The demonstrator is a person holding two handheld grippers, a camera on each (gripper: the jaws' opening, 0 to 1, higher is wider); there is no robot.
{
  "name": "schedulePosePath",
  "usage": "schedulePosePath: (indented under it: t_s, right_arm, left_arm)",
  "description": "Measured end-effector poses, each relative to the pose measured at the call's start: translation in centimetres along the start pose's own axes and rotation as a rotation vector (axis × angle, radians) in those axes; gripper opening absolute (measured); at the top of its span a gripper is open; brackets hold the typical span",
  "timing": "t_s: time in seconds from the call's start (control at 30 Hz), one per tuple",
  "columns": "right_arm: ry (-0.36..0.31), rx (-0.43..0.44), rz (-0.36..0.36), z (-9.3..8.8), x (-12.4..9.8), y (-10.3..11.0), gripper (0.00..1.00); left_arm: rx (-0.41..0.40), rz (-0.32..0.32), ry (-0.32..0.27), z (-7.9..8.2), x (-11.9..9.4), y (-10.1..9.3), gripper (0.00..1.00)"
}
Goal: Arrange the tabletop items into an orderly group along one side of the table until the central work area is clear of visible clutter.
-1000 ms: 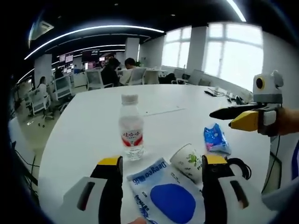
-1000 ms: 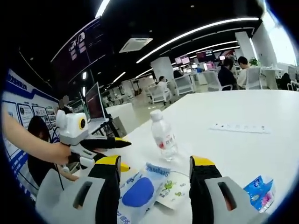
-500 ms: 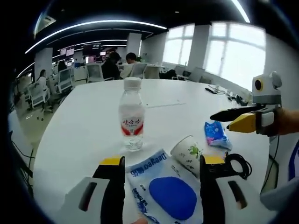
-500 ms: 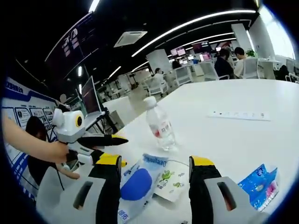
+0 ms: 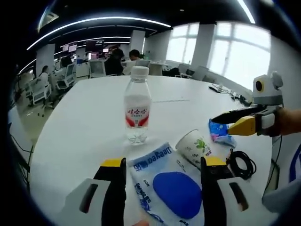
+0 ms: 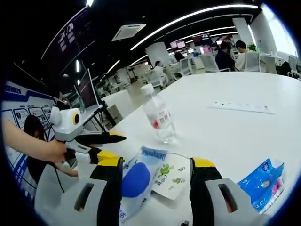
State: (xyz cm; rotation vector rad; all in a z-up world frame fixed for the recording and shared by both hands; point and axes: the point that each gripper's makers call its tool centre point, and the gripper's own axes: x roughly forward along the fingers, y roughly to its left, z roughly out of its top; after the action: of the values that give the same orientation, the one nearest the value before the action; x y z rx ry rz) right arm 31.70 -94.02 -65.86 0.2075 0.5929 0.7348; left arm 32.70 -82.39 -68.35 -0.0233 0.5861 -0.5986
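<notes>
Over the preceding second the items themselves kept their places on the table (image 5: pixel 80 127); both camera views had moved closer and lower, so the water bottle (image 5: pixel 137 111) and the blue-and-white wipes pack (image 5: pixel 164 186) appeared larger than before. In the right gripper view the small blue packet (image 6: pixel 262 181) had shifted from the lower right edge to a fuller position beside the right jaw. This was judged to be an approach phase: nothing had yet been relocated, and the grouping along one side of the table remained to be done. The left gripper (image 5: pixel 162 165) had its jaws well apart, straddling the near end of the wipes pack without visibly clamping it; whether a jaw touched the pack could not be told. The tipped paper cup (image 5: pixel 194 147) lay just beside the pack, with a black coiled cable (image 5: pixel 242 163) near it. The right gripper (image 6: pixel 155 165) also had its jaws spread wide and held nothing, with the wipes pack and paper cup lying ahead between them. In the left gripper view the right gripper hovered above the small blue packet, apart from it.
</notes>
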Motion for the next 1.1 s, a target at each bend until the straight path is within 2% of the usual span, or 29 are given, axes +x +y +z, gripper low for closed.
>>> schedulePosePath:
  t_s: [0.47, 0.63, 0.83, 0.93, 1.1]
  right_arm:
    - [0.075, 0.012, -0.031, -2.0, 1.5, -1.0, 0.52]
    - [0.095, 0.026, -0.035, -2.5, 2.2, -1.4, 0.52]
    - [0.113, 0.021, -0.029, -2.8, 2.8, -1.3, 0.52]
    - [0.12, 0.023, -0.036, -3.0, 3.0, -1.4, 0.52]
    - [0.128, 0.037, -0.057, -3.1, 3.4, -2.1, 0.53]
  left_arm:
    - [-0.049, 0.01, 0.037, -2.1, 0.2, 1.1, 0.62]
    - [-0.056, 0.013, 0.033, -2.3, 0.1, 1.5, 0.62]
    - [-0.072, 0.018, 0.041, -2.9, 0.1, 2.1, 0.61]
    - [-0.05, 0.016, 0.054, -3.3, 0.0, 2.1, 0.61]
    - [-0.061, 0.016, 0.053, -3.5, 0.0, 2.3, 0.61]
